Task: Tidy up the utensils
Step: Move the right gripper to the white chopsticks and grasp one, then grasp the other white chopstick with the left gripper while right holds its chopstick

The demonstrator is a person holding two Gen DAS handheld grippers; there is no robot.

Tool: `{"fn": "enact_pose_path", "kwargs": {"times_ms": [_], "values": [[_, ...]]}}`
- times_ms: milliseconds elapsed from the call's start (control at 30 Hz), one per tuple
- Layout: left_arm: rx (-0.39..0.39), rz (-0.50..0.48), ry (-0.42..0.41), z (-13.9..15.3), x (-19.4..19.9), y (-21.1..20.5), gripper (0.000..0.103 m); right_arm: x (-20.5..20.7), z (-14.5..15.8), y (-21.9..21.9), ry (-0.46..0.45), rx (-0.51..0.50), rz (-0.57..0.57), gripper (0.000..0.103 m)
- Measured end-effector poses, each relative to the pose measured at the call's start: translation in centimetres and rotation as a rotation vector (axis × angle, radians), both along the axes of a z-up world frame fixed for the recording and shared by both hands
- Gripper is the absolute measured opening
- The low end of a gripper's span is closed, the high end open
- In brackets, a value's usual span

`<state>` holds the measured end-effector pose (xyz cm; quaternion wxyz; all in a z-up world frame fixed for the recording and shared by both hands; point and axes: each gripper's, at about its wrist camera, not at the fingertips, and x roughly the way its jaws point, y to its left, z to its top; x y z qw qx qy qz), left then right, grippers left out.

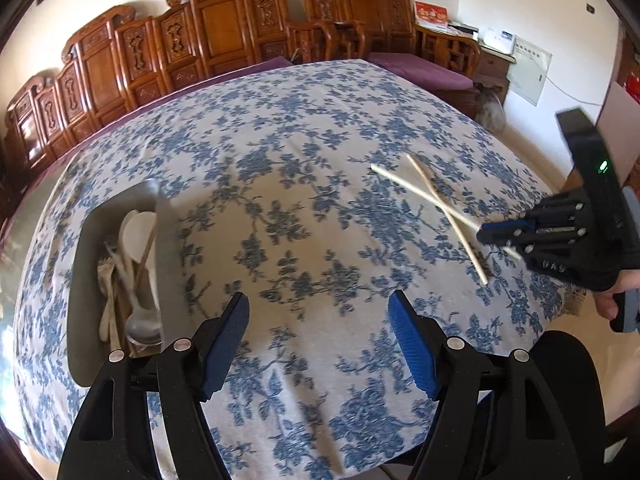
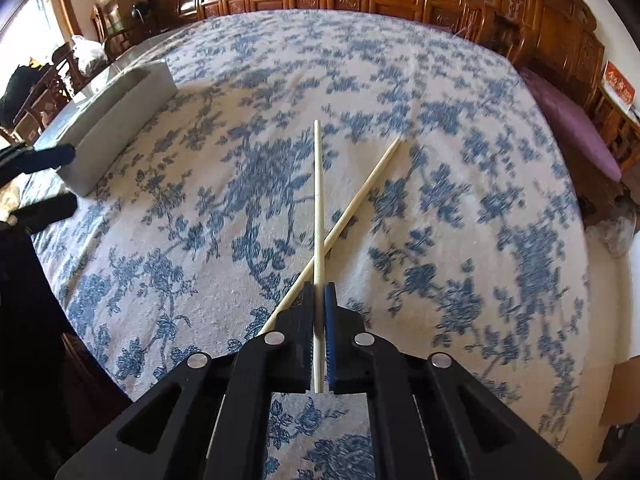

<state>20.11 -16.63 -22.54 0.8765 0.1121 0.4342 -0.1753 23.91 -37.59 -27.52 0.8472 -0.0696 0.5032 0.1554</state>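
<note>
Lower centre of the right wrist view: right tongs (image 2: 319,336) pinching one pale wooden chopstick (image 2: 318,216), crossed over second chopstick (image 2: 360,196) on floral-clothed desk (image 2: 440,120). Lift straight, avoiding dragging its partner; left tongs (image 1: 320,336) spread, empty; grey rectangular utensil tray (image 1: 82,280) left.

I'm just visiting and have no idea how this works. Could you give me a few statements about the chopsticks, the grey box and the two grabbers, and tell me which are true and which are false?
1. The right gripper is shut on one chopstick. True.
2. The two chopsticks lie side by side, not touching. False: the other chopstick crosses under the gripped one.
3. The left gripper holds a spoon. False: its jaws stand open with nothing between them.
4. The grey tray already holds utensils, including a metal spoon. True.
5. The table is bare wood. False: a blue floral tablecloth covers it.
</note>
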Motion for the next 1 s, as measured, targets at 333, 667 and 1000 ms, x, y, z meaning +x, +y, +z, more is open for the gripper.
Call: {"fn": "enact_pose_path", "kwargs": {"times_ms": [333, 667, 1000], "values": [[0.004, -0.069, 0.065, -1.6, 2.3, -5.1, 0.069, -0.3, 3.4, -3.2, -0.085, 0.014, -0.089, 0.006], [-0.022, -0.111, 0.145, -4.0, 5.3, -10.7, 0.069, 0.0, 2.6, -6.9, -0.067, 0.019, -0.195, 0.006], [-0.022, -0.143, 0.169, -5.4, 7.0, -14.8, 0.046, 0.3, 1.4, -8.2, -0.038, 0.024, -0.236, 0.006]]}}
